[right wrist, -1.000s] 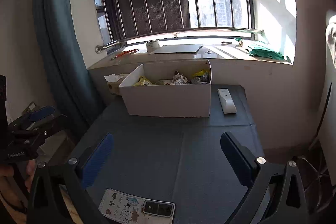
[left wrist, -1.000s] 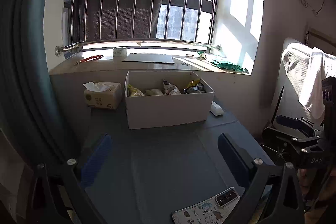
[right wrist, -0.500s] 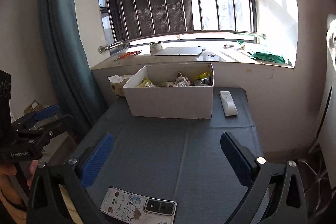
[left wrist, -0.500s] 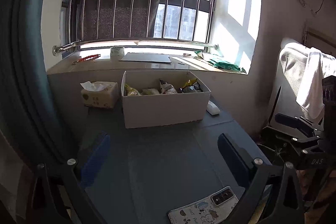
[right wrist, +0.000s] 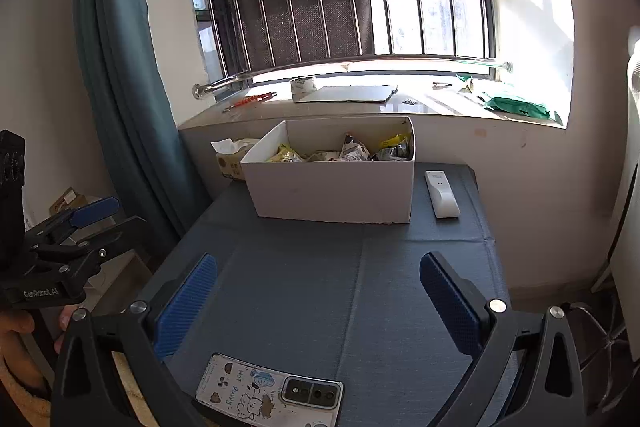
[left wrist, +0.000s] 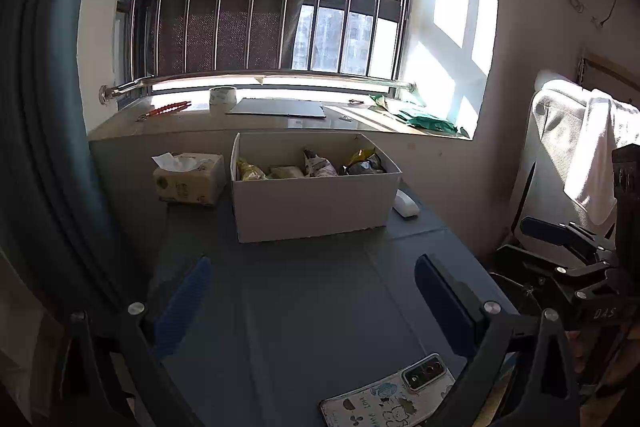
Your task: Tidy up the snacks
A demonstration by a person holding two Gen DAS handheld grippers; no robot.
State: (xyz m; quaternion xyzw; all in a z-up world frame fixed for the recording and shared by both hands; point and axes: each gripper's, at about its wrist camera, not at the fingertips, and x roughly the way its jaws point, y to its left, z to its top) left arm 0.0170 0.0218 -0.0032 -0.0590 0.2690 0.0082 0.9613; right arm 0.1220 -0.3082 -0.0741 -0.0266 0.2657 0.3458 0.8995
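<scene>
Over the near table edge: both grippers hang above the grey cloth, well short of the box.
Left gripper [left wrist: 312, 291]: jaws spread wide, blue pads holding nothing; bare cloth lies between them.
Right gripper [right wrist: 316, 291]: likewise wide apart and empty, seen from its own camera; it also shows at the right edge of the left view.
Phone [right wrist: 270, 393]: lies face down in a cartoon case at the near edge of the table [right wrist: 360, 287], just below the right gripper's fingers.
White box [left wrist: 312, 205]: stands at the far side of the table, under the windowsill.
Snacks [left wrist: 308, 167]: several wrapped packets lie inside the box, yellow, pale and dark ones; none shows loose on the cloth.
Beside the box: a tissue pack [left wrist: 188, 177] on its left, a white remote [right wrist: 440, 193] on its right.
Progress: by the look of it the gathering is done or nearly so, since every visible packet is already boxed; what is left, if anything, I cannot tell.
Change from a second ago: both views have drifted slightly, the box sitting a touch further off; the jaws stay as wide, and nothing on the table has moved.
</scene>
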